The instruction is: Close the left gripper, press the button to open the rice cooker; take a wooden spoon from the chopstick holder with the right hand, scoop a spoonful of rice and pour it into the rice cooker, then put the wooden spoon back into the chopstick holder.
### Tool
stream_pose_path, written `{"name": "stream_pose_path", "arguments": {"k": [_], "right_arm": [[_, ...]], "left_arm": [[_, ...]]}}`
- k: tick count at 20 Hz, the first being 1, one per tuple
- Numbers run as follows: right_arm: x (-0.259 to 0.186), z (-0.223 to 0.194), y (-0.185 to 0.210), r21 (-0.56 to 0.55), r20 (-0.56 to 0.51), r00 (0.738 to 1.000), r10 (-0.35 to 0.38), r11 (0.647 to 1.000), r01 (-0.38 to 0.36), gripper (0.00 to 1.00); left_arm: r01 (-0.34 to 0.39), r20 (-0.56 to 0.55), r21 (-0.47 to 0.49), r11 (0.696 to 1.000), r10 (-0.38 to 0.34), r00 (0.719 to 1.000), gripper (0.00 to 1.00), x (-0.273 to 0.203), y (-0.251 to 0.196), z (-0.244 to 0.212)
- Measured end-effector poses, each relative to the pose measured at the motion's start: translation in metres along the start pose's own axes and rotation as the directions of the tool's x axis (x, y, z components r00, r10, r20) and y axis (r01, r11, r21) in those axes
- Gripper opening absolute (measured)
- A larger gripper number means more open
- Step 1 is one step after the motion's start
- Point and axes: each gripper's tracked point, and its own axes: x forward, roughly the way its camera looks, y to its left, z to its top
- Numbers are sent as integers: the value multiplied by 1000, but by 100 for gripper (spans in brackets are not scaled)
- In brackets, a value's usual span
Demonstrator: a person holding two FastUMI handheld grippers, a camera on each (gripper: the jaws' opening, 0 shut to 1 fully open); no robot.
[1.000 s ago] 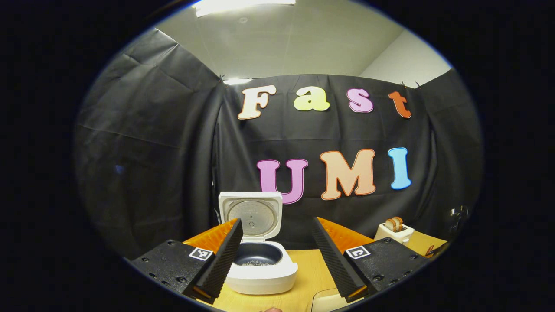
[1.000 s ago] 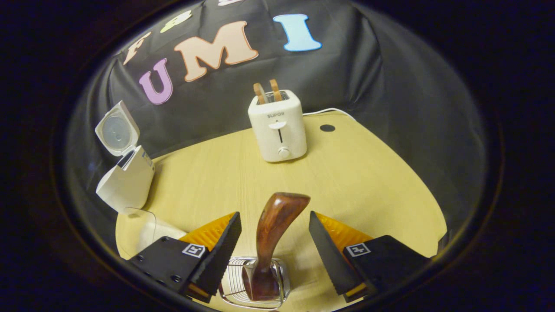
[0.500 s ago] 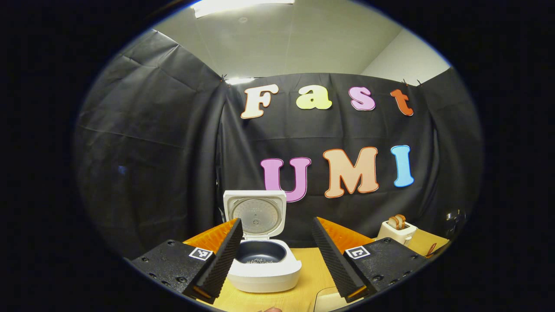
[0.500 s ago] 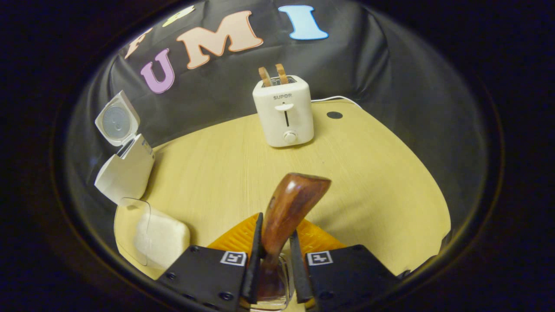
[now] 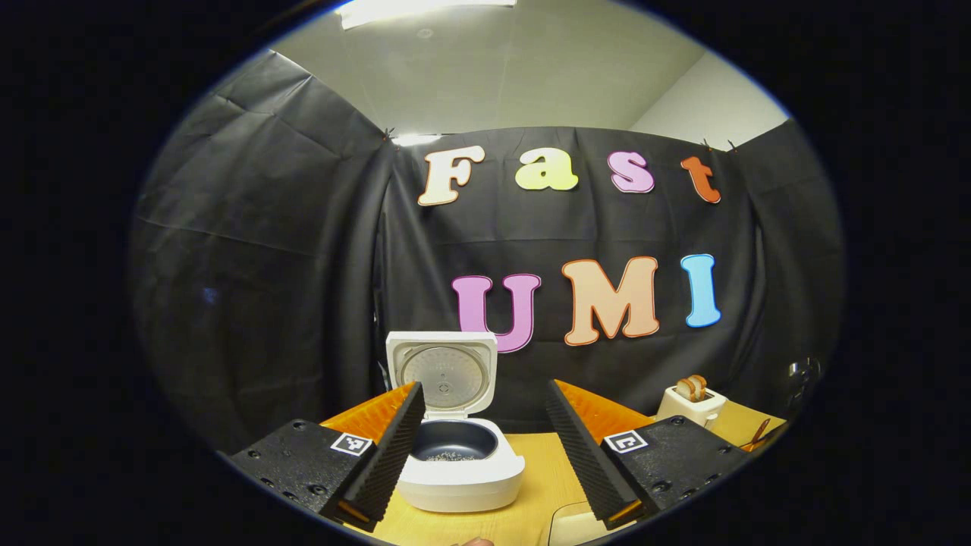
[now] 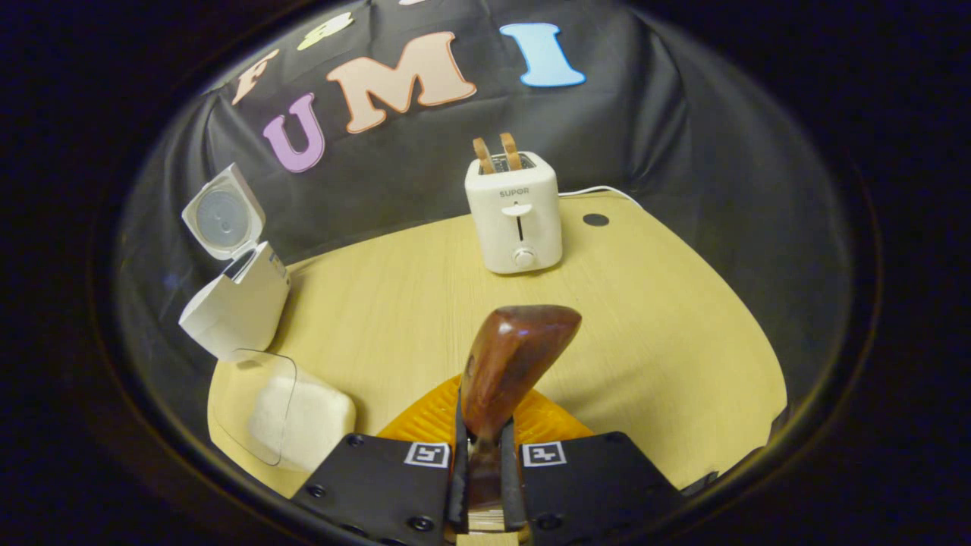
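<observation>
Two tongs: right clenched on wooden spoon; left released; toaster marked "SUPOR".

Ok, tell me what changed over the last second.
The right gripper closed on the wooden spoon and lifted it clear of its holder. The left gripper stayed open, and the rice cooker stayed open on the table.

Staged recording booth, not a real kitchen: black cloth walls, office ceiling panel light, toaster on wooden table.
</observation>
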Motion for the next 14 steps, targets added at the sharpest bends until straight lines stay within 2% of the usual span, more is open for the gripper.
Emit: {"name": "stream_pose_path", "arguments": {"k": [7, 14], "right_arm": [[-38, 39, 14, -59, 87, 996, 8, 998, -3, 21], [-66, 80, 50, -109, 171, 984, 53, 993, -34, 21]], "left_arm": [[35, 6, -20, 999, -35, 999, 95, 6, -6, -1], [43, 6, -43, 998, -42, 999, 95, 8, 2, -3]]}}
